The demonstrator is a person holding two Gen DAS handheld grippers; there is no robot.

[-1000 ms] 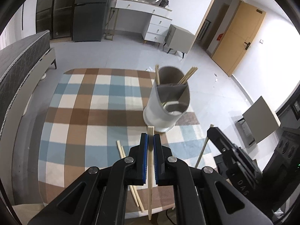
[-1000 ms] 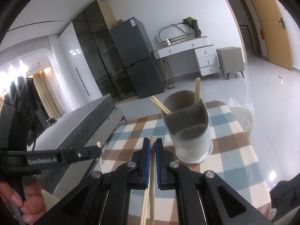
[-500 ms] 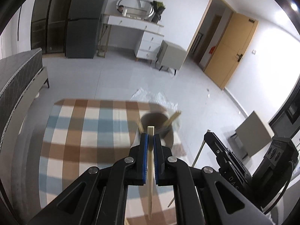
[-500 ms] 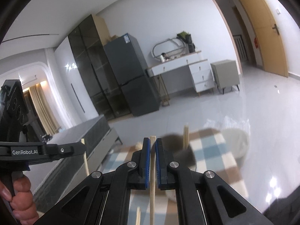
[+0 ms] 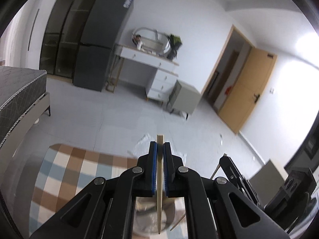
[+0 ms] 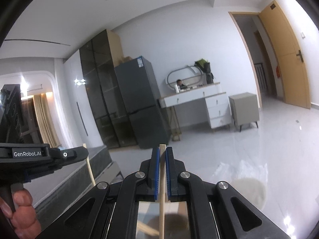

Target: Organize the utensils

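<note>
Left tool (image 5: 160,149) pinches one chopstick (image 5: 159,189) upright, its tip dipping over the utensil holder (image 5: 147,219) (blurred below). Right tool (image 6: 162,155) clamps another chopstick (image 6: 162,179), likewise above that holder, on the checked counter (image 5: 65,171).

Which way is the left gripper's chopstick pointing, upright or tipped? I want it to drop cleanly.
Roughly upright: the chopstick runs nearly vertically between the left gripper's closed pads, lower tip over the blurred holder below.

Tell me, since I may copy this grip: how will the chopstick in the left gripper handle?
The chopstick is thin, straight wood, so probably stiff and light. Pinched near its top by the left gripper, it might pivot.
</note>
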